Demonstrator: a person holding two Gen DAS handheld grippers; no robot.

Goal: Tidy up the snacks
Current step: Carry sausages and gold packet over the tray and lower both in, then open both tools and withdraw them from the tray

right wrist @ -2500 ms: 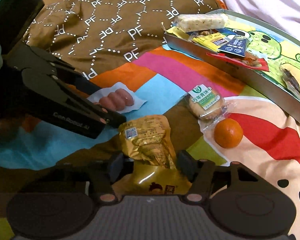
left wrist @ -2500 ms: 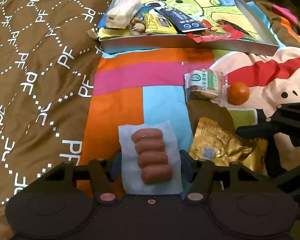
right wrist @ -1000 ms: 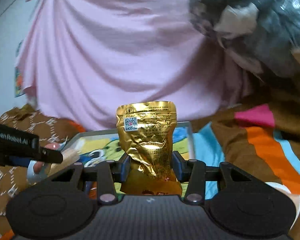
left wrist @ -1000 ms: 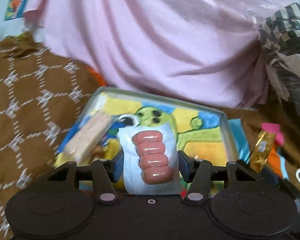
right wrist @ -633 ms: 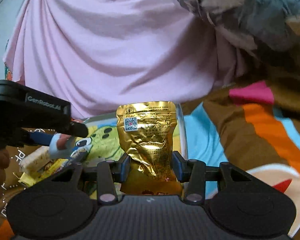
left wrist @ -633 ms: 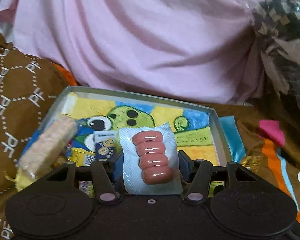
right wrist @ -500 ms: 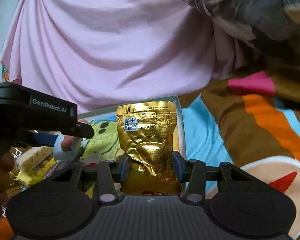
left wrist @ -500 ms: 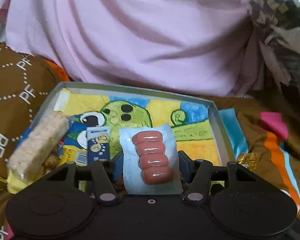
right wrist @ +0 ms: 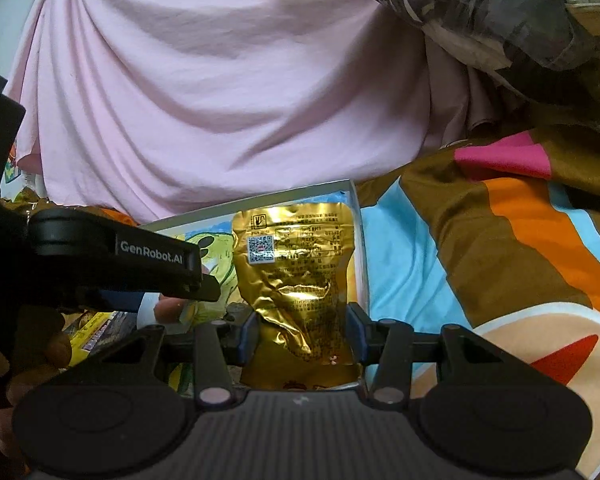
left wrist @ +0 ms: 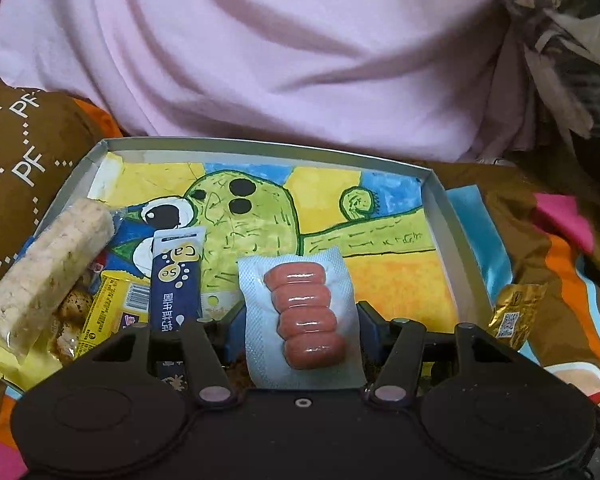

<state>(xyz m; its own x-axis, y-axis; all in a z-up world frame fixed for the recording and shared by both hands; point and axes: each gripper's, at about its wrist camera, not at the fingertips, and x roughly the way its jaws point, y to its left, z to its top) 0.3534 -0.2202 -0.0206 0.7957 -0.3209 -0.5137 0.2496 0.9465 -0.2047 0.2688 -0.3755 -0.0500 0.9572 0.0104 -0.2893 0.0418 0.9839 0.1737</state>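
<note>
Both packs, off the blanket moments ago, now hang over the tray (left wrist: 436, 204).

Left wrist view: the left gripper (left wrist: 300, 320) holds the sausage pack (left wrist: 300, 312) upright between half-spread jaws, above the tray's near middle, over bare painted floor. That spot seems chosen because the tray's left end is already taken by the rice bar (left wrist: 48, 264), the blue sachet (left wrist: 176, 276) and the yellow packet (left wrist: 112, 308). Its jaws have eased apart slightly, pack between them; whether the pads press I cannot tell.

Right wrist view: the right gripper (right wrist: 302, 328) carries the gold pouch (right wrist: 296, 276) upright at the tray's right wall, just inside it I think, though the pouch hides the rim. Its jaws have just been opening with the pouch between them, and the pouch looks slack, probably a release into the tray. The left gripper's black body sits left of the pouch, over the tray.
</note>
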